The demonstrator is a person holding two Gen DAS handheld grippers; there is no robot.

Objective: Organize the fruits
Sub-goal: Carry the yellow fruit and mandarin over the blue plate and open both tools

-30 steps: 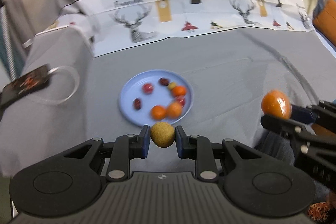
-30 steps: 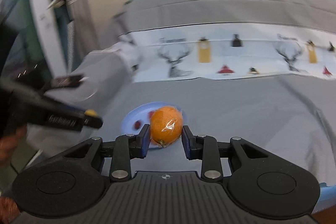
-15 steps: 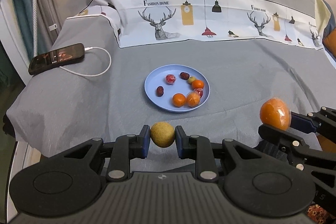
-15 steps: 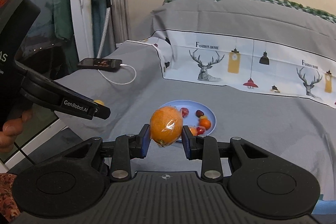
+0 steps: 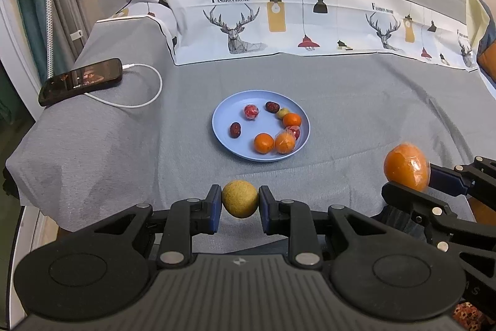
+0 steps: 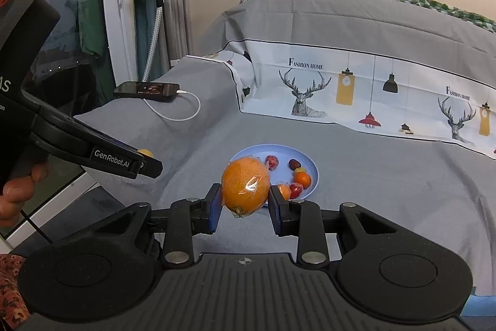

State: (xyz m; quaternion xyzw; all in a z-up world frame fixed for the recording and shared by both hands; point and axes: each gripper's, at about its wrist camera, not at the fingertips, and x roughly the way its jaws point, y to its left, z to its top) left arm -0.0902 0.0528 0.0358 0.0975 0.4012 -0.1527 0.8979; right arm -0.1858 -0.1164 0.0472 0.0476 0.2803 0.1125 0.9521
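Open grey bed (image 5: 356, 114) lies all around the blue plate (image 5: 223, 135); its left half has bare room between fruits. Phone (image 5: 80, 81) and cable (image 5: 145, 101) crowd the far left edge.

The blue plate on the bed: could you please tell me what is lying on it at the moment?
On the blue plate lie three small oranges, two dark dates, a red wrapped fruit, a small yellowish fruit, and another red one, partly hidden behind the wrapped orange.
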